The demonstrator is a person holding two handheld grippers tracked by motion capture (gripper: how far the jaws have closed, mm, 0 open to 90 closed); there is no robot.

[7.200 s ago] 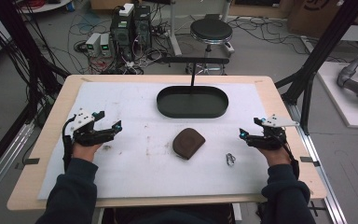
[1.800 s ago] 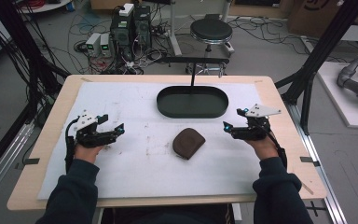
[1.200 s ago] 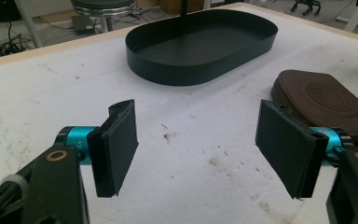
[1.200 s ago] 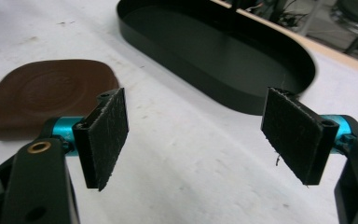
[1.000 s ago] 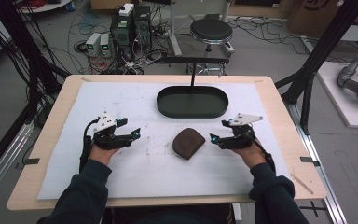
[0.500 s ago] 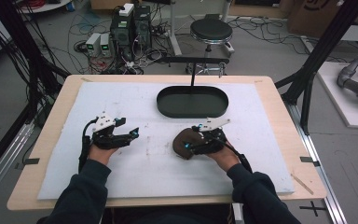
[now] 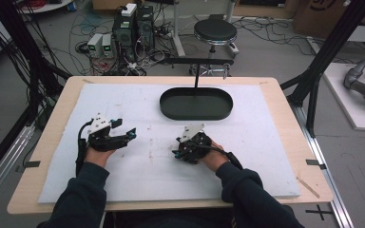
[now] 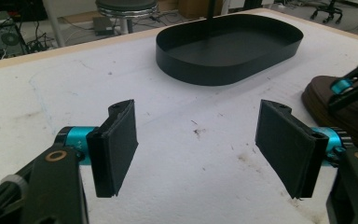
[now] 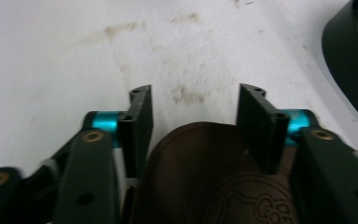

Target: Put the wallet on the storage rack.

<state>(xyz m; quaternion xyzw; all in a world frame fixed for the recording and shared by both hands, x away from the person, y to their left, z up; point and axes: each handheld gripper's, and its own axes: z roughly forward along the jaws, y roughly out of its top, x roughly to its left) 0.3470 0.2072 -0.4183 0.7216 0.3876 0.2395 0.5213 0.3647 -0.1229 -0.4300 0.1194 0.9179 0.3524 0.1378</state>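
A brown leather pouch [image 9: 196, 182] with an embossed mark lies on the white foam board [image 7: 138, 190], right of centre. My right gripper [image 9: 193, 95] is low over it and open, one jaw on each side of the pouch's rounded end. In the high view the right gripper [image 7: 178, 153] covers most of the pouch. Part of the pouch [image 8: 340, 112] appears at the right of the left gripper view, with a right gripper finger [image 8: 354, 84] on it. My left gripper [image 7: 130, 134] hovers open over bare foam to the pouch's left, with nothing between its pads [image 8: 116, 144].
A black oval tray [image 7: 196, 114] sits at the far middle of the board, with its wall [image 8: 205, 70] just beyond the left gripper. A thin black post with a crossbar [image 7: 197, 61] rises behind it. Wooden table edges [image 7: 309, 142] surround the foam.
My right gripper has swung in from the right side of the board and come down over the brown pouch. The left gripper drifted right towards the middle and then held still.
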